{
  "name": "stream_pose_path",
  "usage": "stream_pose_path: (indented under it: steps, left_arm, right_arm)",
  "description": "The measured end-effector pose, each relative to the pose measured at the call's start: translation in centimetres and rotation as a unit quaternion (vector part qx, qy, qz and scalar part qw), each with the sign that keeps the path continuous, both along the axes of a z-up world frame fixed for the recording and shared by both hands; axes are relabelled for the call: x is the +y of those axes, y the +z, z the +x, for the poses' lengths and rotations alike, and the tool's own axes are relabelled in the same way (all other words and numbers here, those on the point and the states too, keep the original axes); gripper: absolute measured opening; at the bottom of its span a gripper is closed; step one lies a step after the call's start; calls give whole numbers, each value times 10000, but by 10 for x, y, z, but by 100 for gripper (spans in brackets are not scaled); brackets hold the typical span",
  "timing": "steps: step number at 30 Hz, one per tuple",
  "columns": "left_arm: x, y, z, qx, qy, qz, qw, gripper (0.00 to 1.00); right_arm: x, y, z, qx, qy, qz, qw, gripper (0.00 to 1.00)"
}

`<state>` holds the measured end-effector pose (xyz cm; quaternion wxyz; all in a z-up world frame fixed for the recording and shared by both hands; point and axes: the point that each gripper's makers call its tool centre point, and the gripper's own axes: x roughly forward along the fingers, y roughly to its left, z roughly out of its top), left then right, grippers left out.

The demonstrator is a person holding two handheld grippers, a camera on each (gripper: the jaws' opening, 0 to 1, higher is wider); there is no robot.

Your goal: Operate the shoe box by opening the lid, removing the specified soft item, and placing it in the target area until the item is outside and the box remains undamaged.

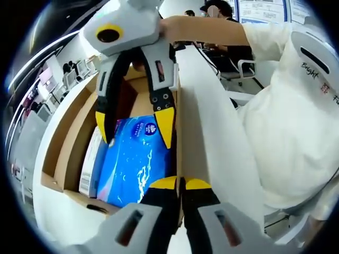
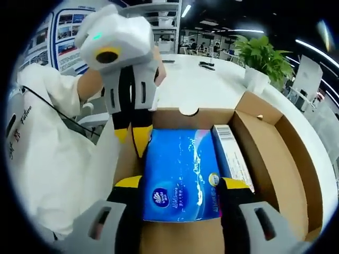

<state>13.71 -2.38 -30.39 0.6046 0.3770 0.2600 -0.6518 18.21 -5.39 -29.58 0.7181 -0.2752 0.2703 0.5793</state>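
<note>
Two hand-held grippers are working: the right hand-held gripper [image 2: 181, 185] is spreading wide around the blue tissue pack [image 2: 180, 172] inside the shoe box [image 2: 280, 153], while the left hand-held gripper [image 1: 180, 183] is pinching the lid [image 1: 212, 127]. Squeezing badly could be dropping the pack or tearing cardboard.

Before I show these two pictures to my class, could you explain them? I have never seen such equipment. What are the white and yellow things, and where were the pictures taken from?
There is no robot here. A person holds a two-jaw tool in each hand, and each tool carries a camera that looks along its own yellow-tipped jaws. In the left gripper view, the left gripper is shut on the edge of an open cardboard shoe box. In the right gripper view, the right gripper is open, with a jaw on either side of a blue tissue pack lying in the box. A white barcoded carton lies beside the pack. The box stands on a white table.
</note>
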Motion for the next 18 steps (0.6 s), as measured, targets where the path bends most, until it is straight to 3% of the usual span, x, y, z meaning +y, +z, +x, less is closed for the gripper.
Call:
stream_pose_path:
  steps: [8, 18]
  left_arm:
    - [0, 0, 0, -1, 9, 14, 10000, 1]
    - [1, 0, 0, -28, -2, -14, 10000, 1]
  right_arm:
    - [0, -4, 1, 12, -20, -281, 9996, 55]
    - [-4, -3, 1, 47, 147, -225, 9996, 50]
